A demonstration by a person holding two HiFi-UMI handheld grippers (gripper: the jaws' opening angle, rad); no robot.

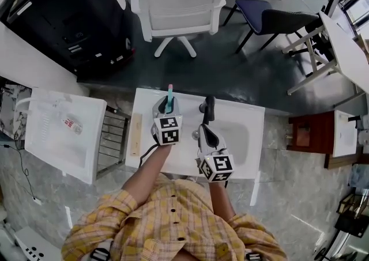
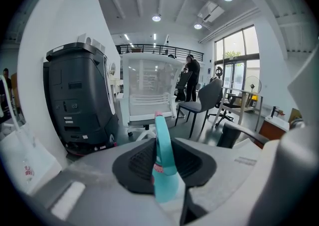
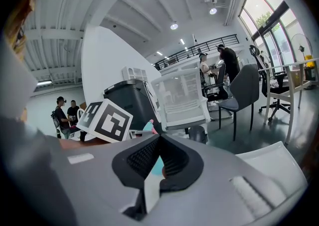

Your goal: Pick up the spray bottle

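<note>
Nearest the camera: one person in a yellow plaid shirt, both forearms reaching forward over one white table. Two hand-held grippers noted, each with one marker cube.

Left gripper: clenched on the spray bottle. The left gripper view shows both dark pads pressed against the sides of the teal, pink-tipped piece, which stands upright between them. The bottle sits at the table's far edge, toward the far-left corner. Whether its base rests on the table cannot be told.

Right gripper: just beside the left one and apart from the bottle. Its jaw tips meet with nothing clamped between them. It also reaches the far edge, near the middle.

One pale wooden strip lies along the table's left edge. Left of that stand one wire rack and one second white surface bearing one small item with red marking.

Beyond the far edge, on the dark floor: one white mesh chair, one dark blue chair to its right, and one black machine to its left.
</note>
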